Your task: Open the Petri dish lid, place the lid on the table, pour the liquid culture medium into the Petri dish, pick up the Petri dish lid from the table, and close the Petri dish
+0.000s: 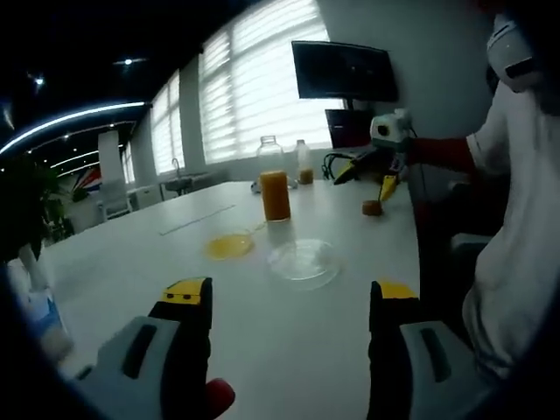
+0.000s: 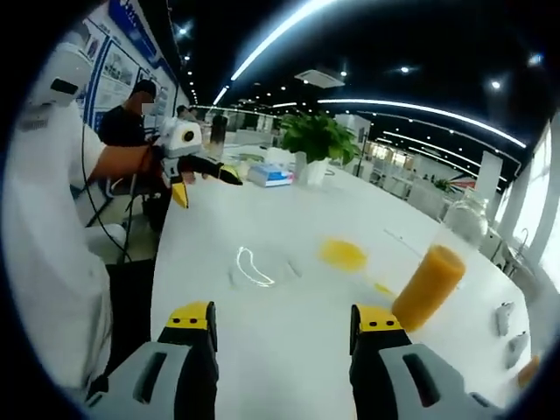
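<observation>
In the left gripper view the left gripper holds its black, yellow-tipped jaws wide apart over a smooth white table, with nothing between them. Just ahead of the gap lies the lid, a flat round disc of clear plastic, faint against the tabletop. Left of it and slightly farther sits the dish, shallow and round, filled with yellow medium. Beyond both stands the bottle, clear glass with a narrow neck, orange liquid filling its lower half. A small brown cap rests to the right of the bottle, and a smaller bottle stands behind.

In the right gripper view the right gripper is likewise spread open and empty above the table. The lid lies straight ahead, showing mostly as a bright curved glint; the dish is farther off to the right, and the bottle leans in at the right, close beside the right jaw. A leafy plant stands at the far end of the table.
</observation>
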Available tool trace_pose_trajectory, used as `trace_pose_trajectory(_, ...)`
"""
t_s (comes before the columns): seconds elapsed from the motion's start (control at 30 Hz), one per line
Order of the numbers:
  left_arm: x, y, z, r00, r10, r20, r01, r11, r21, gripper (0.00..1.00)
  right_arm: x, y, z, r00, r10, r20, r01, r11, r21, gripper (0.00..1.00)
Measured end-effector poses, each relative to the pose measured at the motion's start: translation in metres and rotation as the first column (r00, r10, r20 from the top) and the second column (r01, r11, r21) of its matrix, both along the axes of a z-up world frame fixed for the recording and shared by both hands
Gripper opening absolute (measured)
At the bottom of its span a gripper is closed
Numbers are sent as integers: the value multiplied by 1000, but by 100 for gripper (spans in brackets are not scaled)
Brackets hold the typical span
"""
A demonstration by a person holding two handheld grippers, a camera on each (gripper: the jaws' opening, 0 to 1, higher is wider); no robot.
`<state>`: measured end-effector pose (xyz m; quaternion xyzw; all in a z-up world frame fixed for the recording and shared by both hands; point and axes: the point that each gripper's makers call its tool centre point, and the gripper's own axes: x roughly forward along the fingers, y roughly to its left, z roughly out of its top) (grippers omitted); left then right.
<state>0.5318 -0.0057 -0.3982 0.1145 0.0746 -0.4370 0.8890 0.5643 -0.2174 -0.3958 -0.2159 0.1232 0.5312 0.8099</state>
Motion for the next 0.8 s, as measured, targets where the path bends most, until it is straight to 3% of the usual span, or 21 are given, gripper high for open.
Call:
trace_pose_trajectory(0.47, 14, -29, -15, 988, -144, -58, 148, 986, 77, 65, 4, 40, -11, 989, 127, -72, -128, 992, -17, 61)
trace_pose_trajectory(0.8, 30, -43, -32, 979, -171, -112, 182, 978, 99, 65, 11, 64, -33, 978, 173, -116, -182, 981, -70, 62)
